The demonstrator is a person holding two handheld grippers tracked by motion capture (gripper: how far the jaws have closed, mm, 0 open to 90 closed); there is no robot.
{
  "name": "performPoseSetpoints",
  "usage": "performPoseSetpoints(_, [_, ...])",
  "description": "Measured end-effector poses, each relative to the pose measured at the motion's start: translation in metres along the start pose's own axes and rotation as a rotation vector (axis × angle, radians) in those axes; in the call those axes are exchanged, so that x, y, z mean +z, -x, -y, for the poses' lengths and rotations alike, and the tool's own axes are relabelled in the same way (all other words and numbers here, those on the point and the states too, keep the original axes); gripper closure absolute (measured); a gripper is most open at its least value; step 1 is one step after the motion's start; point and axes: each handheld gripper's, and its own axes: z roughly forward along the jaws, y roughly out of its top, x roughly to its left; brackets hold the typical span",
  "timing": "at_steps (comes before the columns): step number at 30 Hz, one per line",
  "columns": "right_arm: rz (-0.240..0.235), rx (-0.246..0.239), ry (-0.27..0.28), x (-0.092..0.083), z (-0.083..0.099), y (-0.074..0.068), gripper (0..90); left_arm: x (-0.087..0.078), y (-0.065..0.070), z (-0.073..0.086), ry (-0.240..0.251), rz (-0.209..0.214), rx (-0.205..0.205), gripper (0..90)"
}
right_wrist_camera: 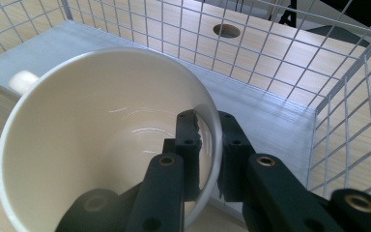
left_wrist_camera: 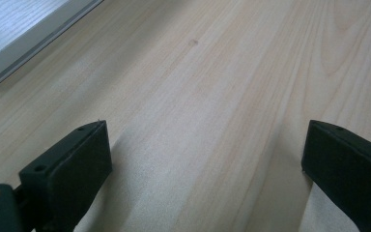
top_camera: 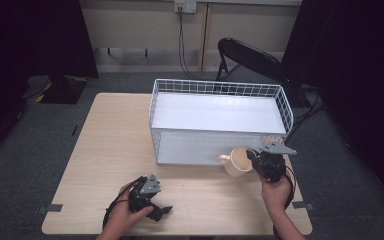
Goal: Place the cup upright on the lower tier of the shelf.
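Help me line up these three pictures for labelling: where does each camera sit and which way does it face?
High view: above the near side, looking forward and down on table, both hands, wire basket.
Left gripper view: on the left tongs, facing bare tabletop, jaws apart.
Right gripper view: on the right tongs, pinching the cream cup wall, facing the basket.
Shared: high and right views show cup and basket.

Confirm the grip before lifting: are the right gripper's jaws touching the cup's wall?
Touching. The right gripper view shows the right gripper pinching the cup rim, one jaw inside, one outside.
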Motion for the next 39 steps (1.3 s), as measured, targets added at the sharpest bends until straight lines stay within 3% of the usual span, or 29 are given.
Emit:
performPoseSetpoints(22, [0.072,0.003,0.042,0.015,-0.001,-0.006,82.0,0.0,0.0,0.0,0.0,0.0,0.0,3.1])
performPoseSetpoints(39, [0.123,-0.002,0.048,0.023,-0.001,-0.001,82.0,0.0,0.0,0.0,0.0,0.0,0.0,3.1])
